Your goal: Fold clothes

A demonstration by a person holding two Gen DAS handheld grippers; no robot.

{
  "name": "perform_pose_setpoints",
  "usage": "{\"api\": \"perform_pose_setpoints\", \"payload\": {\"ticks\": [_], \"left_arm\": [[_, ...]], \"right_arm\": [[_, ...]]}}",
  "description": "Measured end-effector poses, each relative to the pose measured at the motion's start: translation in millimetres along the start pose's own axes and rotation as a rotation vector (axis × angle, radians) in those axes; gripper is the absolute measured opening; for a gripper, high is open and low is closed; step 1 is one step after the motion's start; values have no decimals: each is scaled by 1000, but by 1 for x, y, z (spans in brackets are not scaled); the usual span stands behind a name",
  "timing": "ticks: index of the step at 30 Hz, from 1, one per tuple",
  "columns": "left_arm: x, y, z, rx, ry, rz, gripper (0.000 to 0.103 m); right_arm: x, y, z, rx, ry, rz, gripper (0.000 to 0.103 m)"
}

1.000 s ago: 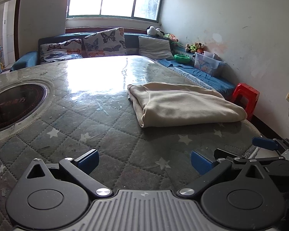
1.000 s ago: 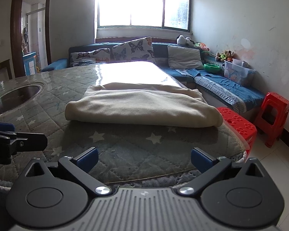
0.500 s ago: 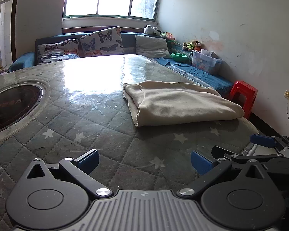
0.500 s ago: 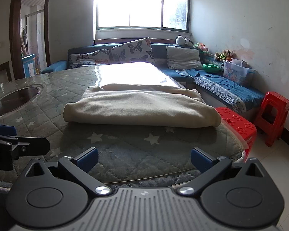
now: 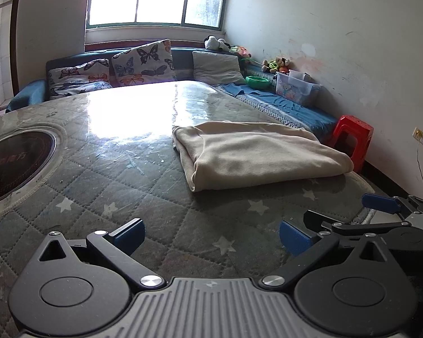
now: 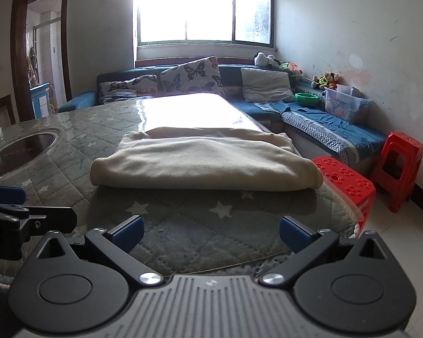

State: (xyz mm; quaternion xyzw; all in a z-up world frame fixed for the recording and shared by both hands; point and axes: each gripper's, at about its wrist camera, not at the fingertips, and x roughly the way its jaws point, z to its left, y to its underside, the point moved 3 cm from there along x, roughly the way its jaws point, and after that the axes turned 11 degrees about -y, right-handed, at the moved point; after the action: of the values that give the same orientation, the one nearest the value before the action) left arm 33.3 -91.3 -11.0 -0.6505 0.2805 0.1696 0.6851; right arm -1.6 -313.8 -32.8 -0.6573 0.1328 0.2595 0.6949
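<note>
the folded cream fleece garment (image 5: pixel 256 152) (image 6: pixel 203 163) lies mid-frame on the grey star-quilted counter (image 5: pixel 143 197) (image 6: pixel 183 219). the left claw (image 5: pixel 210 232) and right claw (image 6: pixel 210 231), low in frame, both gape apart, clear of the cloth.

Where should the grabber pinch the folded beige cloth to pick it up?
Probably the near left corner of the beige cloth, where its rounded fold ends and the layers bunch thick. Come in low from the near table edge, since that side faces the open right gripper with nothing in between. The far edge looks thinner and looser.
</note>
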Motion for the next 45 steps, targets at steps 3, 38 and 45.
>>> {"api": "perform_pose_setpoints", "payload": {"ticks": [3,38,45], "left_arm": [[2,-2,-1,4,2,3,103],[26,-25,-7,41,16,35,103],[33,-29,-9,48,18,43,103]], "right_arm": [[2,-1,-3,9,3,3,103],[24,-17,-11,51,-2,22,103],[30,-21,-14,56,-2,27,103]]}}
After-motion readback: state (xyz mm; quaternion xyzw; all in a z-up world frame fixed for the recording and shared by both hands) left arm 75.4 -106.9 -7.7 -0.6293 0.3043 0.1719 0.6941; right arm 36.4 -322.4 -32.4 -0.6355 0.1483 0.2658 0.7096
